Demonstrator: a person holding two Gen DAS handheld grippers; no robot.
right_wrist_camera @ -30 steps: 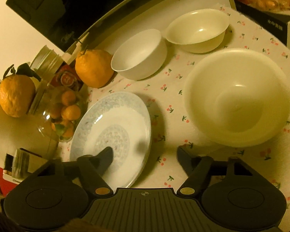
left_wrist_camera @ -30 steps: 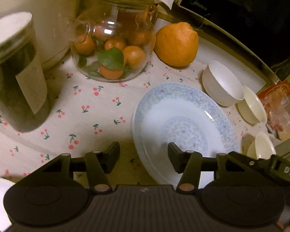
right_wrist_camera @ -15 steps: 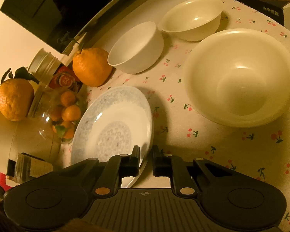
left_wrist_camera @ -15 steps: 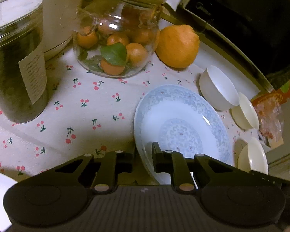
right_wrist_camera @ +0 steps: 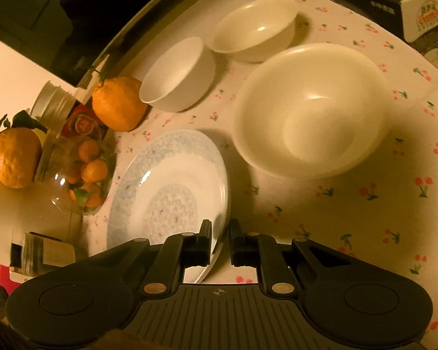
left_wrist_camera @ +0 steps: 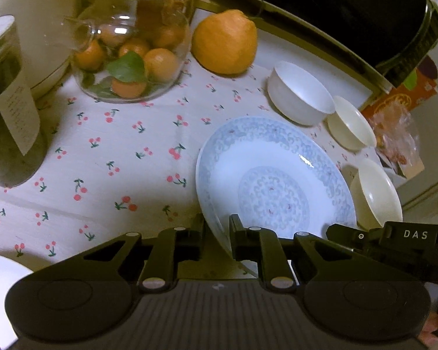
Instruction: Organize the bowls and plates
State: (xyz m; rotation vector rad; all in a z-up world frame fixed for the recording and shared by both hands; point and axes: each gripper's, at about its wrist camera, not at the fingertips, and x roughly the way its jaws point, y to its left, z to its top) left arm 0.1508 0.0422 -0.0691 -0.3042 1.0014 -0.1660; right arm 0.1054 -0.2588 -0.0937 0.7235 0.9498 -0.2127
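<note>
Blue-patterned plate (left_wrist_camera: 273, 180) lies low and central on the cherry-print desk (left_wrist_camera: 108, 157), and you have its 2 opposite near rims pinched: left tool (left_wrist_camera: 216, 234) clamped on its left edge, right tool (right_wrist_camera: 220, 240) on its right, the large cream bowl (right_wrist_camera: 311, 109) to its right.

A white plate (left_wrist_camera: 273, 175) with pale blue scrollwork lies on a white, red-cherry-printed tablecloth (left_wrist_camera: 116, 157).

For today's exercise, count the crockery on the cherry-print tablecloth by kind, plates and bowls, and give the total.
Plates: 1, the blue-patterned plate
Bowls: 3, the white bowl, the small cream bowl and the large cream bowl
Total: 4
</note>
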